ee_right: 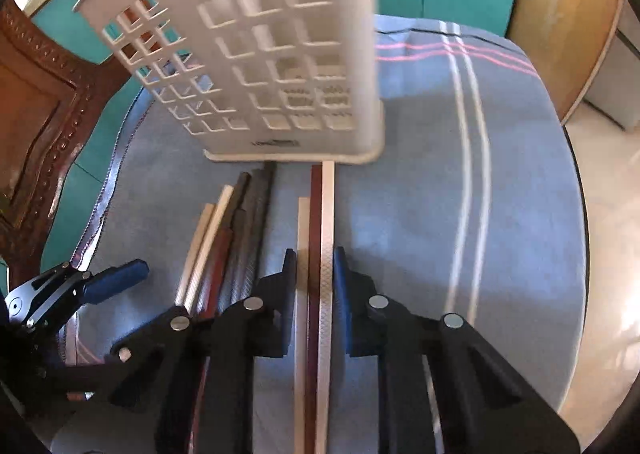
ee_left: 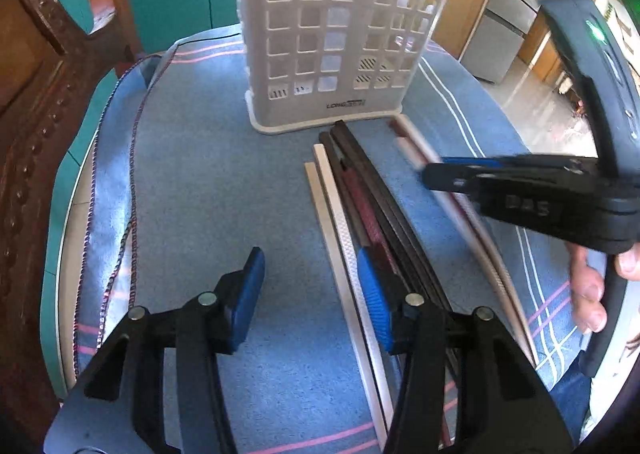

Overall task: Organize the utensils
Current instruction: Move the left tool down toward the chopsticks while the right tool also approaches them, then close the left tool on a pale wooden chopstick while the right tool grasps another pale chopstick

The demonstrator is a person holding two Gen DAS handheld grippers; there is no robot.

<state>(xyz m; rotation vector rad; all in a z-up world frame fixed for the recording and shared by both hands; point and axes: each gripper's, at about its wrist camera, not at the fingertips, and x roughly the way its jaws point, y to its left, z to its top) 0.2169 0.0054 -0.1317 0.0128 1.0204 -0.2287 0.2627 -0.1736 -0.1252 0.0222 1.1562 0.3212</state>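
I log one white perforated plastic utensil holder [ee_left: 332, 34], upright on the blue striped tablecloth [ee_left: 224, 190], its base marked "LONGSTAR", partly legible. Mixed white, maroon and black chopsticks [ee_left: 360, 190] lie flat, tips touching its foot. My left gripper [ee_left: 310, 294] is spread wide beside them, empty. My right gripper [ee_right: 315, 290] straddles three sticks, jaws apart. Carved brown wooden chair [ee_left: 36, 102] at left. Left view alone shows "DAS" on the right gripper's body.
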